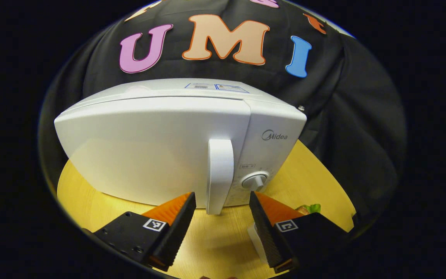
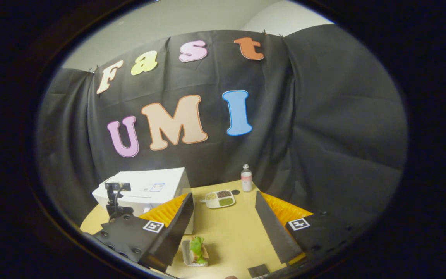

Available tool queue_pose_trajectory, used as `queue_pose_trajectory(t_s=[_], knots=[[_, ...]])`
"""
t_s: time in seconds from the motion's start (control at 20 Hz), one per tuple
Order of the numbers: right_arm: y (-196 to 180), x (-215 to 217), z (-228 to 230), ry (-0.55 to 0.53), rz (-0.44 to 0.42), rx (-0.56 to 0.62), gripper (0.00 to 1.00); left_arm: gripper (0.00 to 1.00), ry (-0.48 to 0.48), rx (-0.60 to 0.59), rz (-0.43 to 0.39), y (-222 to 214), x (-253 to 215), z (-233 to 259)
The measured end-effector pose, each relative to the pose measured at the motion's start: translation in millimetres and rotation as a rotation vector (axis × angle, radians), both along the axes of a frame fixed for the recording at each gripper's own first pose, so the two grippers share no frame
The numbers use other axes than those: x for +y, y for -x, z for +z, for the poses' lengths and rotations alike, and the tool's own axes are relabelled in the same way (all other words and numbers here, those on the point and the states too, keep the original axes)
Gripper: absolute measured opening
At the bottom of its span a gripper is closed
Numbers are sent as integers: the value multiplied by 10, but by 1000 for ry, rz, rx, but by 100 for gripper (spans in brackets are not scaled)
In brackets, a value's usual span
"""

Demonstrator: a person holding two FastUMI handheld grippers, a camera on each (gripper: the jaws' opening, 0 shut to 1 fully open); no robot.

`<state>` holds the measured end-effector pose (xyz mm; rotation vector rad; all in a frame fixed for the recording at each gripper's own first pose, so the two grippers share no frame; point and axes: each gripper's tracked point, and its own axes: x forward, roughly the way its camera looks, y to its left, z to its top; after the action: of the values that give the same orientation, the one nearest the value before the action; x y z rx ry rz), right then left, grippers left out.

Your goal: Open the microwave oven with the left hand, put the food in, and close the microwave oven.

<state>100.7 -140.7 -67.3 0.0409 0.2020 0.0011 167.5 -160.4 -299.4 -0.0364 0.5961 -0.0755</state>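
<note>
A white microwave oven [image 1: 157, 143] stands on the yellow table [image 1: 215, 240] with its door closed. Its vertical handle [image 1: 220, 176] rises just beyond my left gripper [image 1: 222, 203], which is open, one finger to each side of the handle's lower end, not touching it. A round knob [image 1: 254, 181] sits right of the handle. The food, a sandwich with green lettuce on a small tray [image 2: 196, 252], lies on the table below my right gripper [image 2: 223, 209]. That gripper hangs open above the table with nothing between its fingers. The microwave oven [image 2: 145, 192] is at its left.
A divided plate with dark and green fillings [image 2: 219, 198] and a small bottle [image 2: 246, 178] stand at the table's far edge. The other gripper's camera mount [image 2: 115, 201] rises in front of the microwave. Black cloth walls the booth close behind.
</note>
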Motion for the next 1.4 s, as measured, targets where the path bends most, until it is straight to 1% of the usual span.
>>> queue_pose_trajectory(t_s=[0.05, 0.1, 0.15, 0.2, 0.3, 0.45, 0.5, 0.55, 0.65, 0.7, 0.8, 0.85, 0.9, 1.0, 1.05, 1.1, 1.15, 1.25, 1.3, 1.4], knots=[[5, -9, -21, 1, -4, 5, 94, 85, -8, 12, 2, -20, 8, -26], [-2, -18, -37, 2, -6, 10, 94, 80, -9, 21, 3, -29, 1, -47], [-4, -25, -47, 4, -9, 13, 94, 80, -8, 24, 5, -44, -4, -60], [-19, -23, -57, 6, -12, 15, 94, 65, -13, 28, 11, -39, 12, -70], [-16, -10, -87, 3, -10, 24, 94, 56, -24, 30, 21, -68, 62, -83], [3, 22, -103, 5, 0, 26, 94, 45, -19, 43, 34, -93, 113, -108], [11, 30, -116, 10, 2, 28, 94, 31, -15, 49, 35, -100, 121, -126], [32, 40, -143, 15, 1, 32, 94, 32, -20, 54, 31, -87, 119, -106], [79, 62, -210, 13, 3, 49, 94, 29, -36, 50, 24, -93, 102, -122], [98, 80, -237, 6, 2, 59, 94, 22, -48, 41, 24, -105, 101, -130], [123, 102, -282, -16, -2, 70, 100, 18, -58, 26, 15, -95, 101, -130], [139, 117, -312, -30, -5, 76, 100, 18, -55, 21, 10, -99, 104, -124], [159, 126, -338, -43, -9, 82, 94, 16, -52, 23, 10, -93, 110, -130], [200, 130, -393, -56, -16, 95, 94, 12, -54, 25, 8, -89, 111, -129], [208, 127, -419, -54, -21, 100, 99, 11, -54, 25, 8, -82, 107, -123], [231, 104, -438, -45, -28, 104, 99, 9, -51, 20, 5, -77, 108, -120], [236, 79, -443, -34, -37, 106, 92, 7, -46, 14, 2, -87, 106, -120], [251, 46, -454, -27, -47, 111, 92, 3, -49, 9, -1, -78, 106, -117], [264, 42, -446, -27, -52, 110, 99, 2, -48, 7, 6, -77, 109, -113], [281, 18, -454, -18, -61, 110, 99, 1, -35, -1, 22, -77, 110, -110]])
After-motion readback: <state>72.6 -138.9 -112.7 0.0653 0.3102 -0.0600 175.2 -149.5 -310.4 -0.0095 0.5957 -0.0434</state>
